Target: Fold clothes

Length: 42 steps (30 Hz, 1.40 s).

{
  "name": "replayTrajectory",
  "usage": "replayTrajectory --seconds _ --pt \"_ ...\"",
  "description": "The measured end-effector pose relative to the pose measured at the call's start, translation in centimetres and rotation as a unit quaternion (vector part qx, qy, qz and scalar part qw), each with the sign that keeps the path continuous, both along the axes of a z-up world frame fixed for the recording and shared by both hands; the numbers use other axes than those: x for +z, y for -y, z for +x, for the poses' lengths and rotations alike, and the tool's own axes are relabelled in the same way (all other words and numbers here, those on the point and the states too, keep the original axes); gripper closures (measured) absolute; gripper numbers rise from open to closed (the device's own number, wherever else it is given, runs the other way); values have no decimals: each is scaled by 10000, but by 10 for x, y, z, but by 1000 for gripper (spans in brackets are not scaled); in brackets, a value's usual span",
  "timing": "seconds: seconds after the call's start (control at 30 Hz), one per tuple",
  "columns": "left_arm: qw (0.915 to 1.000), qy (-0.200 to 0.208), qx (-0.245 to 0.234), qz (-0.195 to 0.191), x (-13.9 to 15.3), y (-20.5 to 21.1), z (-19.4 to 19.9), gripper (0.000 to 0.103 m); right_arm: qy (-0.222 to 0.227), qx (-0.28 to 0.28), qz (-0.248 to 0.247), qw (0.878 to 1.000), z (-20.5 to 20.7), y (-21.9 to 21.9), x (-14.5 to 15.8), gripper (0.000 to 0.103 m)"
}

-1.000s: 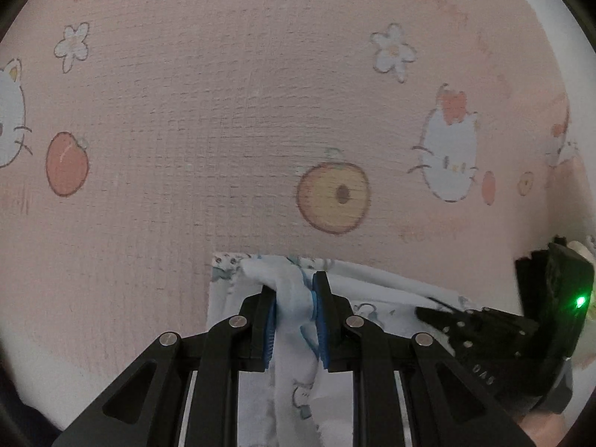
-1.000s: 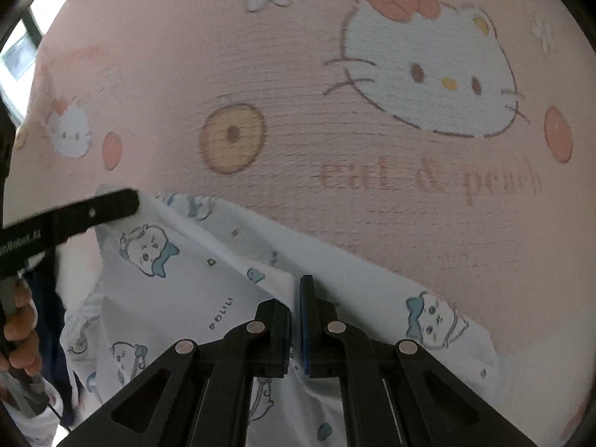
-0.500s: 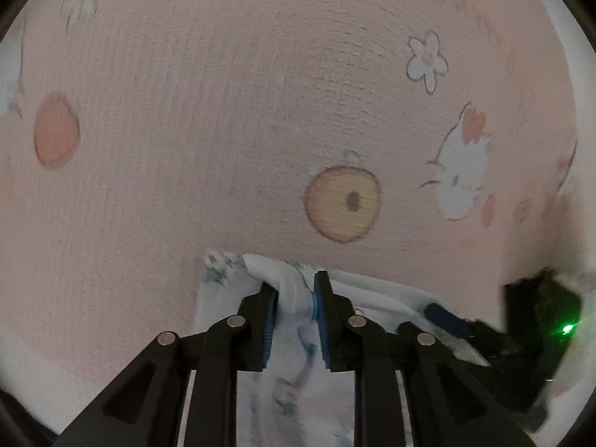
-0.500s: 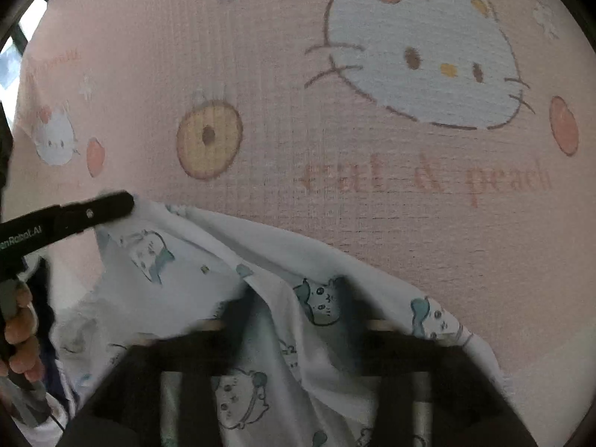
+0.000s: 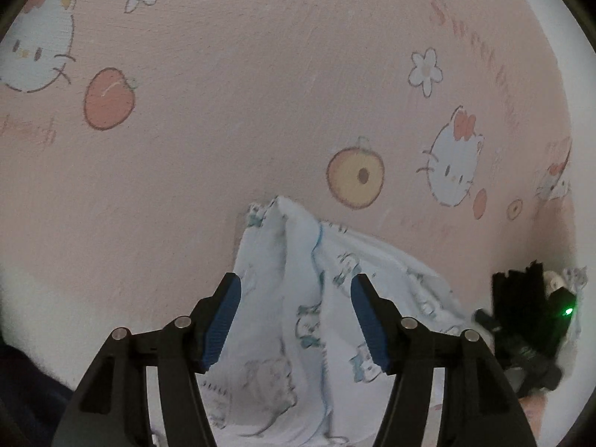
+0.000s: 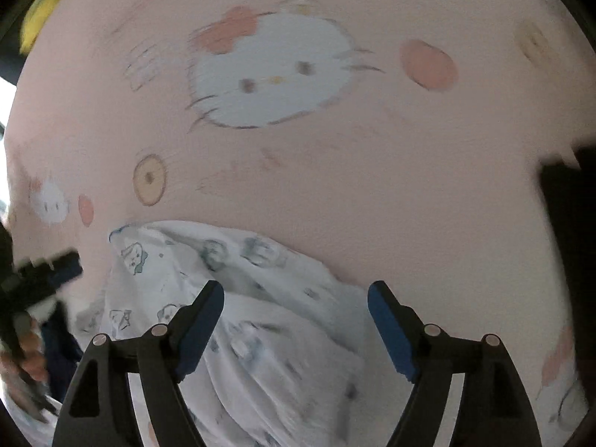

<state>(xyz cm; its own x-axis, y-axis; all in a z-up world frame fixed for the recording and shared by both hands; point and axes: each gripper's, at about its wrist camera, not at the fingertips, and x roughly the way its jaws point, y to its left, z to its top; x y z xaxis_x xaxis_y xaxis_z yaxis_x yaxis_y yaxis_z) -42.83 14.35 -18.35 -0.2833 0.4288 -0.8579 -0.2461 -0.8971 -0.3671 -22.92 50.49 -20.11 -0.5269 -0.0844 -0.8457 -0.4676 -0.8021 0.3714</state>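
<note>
Both grippers opening, left gripper [image 5: 294,320], right gripper [image 6: 296,320], white garment [image 5: 298,298] released on pink sheet [image 5: 223,111]

A pink bedsheet [image 5: 231,119] printed with white cats, peaches and flowers covers the surface. A crumpled white garment [image 5: 298,298] with small blue cartoon figures lies directly on it.

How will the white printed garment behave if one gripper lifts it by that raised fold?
The garment is probably floppy: it lies in soft ridges and creases on the pink sheet. It would likely drape and unfold when lifted. It looks thin, so probably light.
</note>
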Motion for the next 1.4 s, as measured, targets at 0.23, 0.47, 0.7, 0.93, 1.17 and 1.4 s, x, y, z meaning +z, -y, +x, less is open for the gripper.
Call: replayTrajectory --seconds 0.23,0.47,0.7,0.93,1.17,1.4 --pt "9998 -5 21 -210 -4 6 14 44 -206 -295 -409 9985 32 -22 2 24" --pt "9994 258 59 -233 -17 -8 4 44 -207 -431 -1208 9915 42 -24 -13 24" --pt "9978 541 43 -376 -34 -21 -6 44 -255 -550 -1882 9803 50 -33 -20 52" --pt "9969 364 -166 -683 -37 -35 -4 44 244 -198 -1669 9855 29 -18 -30 54" --pt "9932 182 -353 -1098 -44 -54 2 44 589 145 -1101 9921 21 -1 -35 56" --pt "9805 -418 -542 -1839 -49 -75 13 69 752 554 -231 9954 14 16 -31 75"
